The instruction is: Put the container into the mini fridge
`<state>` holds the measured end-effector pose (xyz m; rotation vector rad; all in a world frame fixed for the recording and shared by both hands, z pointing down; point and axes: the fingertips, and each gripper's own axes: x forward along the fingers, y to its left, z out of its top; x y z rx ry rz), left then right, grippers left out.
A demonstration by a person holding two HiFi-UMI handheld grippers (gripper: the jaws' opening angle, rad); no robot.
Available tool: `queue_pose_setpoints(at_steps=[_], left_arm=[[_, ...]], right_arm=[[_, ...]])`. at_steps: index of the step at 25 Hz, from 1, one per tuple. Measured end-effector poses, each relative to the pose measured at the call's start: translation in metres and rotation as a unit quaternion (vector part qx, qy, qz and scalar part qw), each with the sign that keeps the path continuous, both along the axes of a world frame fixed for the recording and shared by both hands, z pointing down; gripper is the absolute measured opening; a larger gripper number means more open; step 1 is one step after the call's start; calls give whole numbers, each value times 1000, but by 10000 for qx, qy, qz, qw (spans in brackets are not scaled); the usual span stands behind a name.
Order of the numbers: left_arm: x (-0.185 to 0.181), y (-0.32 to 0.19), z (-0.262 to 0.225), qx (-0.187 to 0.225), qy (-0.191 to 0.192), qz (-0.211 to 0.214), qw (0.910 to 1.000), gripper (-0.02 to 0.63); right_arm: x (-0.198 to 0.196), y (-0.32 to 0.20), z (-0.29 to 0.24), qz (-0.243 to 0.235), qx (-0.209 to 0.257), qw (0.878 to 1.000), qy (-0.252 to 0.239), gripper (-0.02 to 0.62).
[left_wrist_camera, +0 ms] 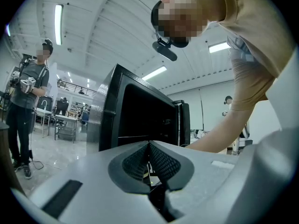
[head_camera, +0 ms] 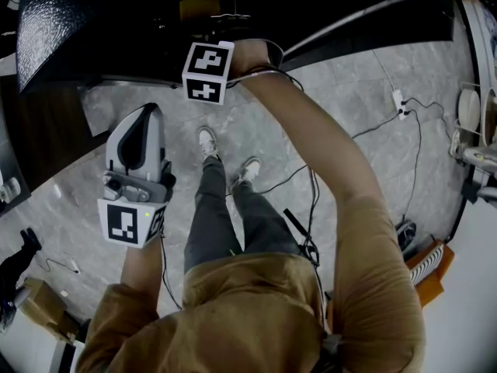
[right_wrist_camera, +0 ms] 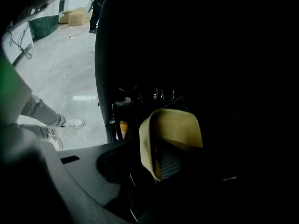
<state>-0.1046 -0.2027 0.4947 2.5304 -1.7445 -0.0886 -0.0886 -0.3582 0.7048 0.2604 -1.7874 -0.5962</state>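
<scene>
The black mini fridge (head_camera: 93, 22) stands open ahead of me; the left gripper view shows its dark opening (left_wrist_camera: 135, 120). My right arm reaches into it, and in the head view only the marker cube (head_camera: 208, 72) of that gripper shows. In the right gripper view a tan container (right_wrist_camera: 175, 127) sits in the dark fridge interior. One wall of it stands between the jaws of my right gripper (right_wrist_camera: 145, 164), and a ribbed pad (right_wrist_camera: 170, 161) shows inside it. The jaws stand apart and do not clamp it. My left gripper (head_camera: 147, 115) (left_wrist_camera: 149, 148) hangs outside, shut and empty.
Cables (head_camera: 365, 130) and a power strip (head_camera: 398, 99) lie on the grey floor to the right. My shoes (head_camera: 208, 142) stand just before the fridge. A small orange item (right_wrist_camera: 123, 129) sits low in the fridge. Another person (left_wrist_camera: 28, 92) stands far left.
</scene>
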Motion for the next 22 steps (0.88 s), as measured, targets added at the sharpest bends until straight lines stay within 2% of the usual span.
queue_pose_setpoints(at_steps=[7, 14, 22], left_arm=[[6, 1, -9, 42, -38, 13, 10000, 2], [13, 8, -16, 63, -123, 24, 9999, 2], [17, 15, -27, 117, -84, -17, 9999, 2]], right_arm=[[8, 7, -18, 4, 86, 9999, -131, 93], [19, 16, -32, 58, 186, 9996, -217, 11], [33, 34, -44, 185, 50, 9993, -315, 2]])
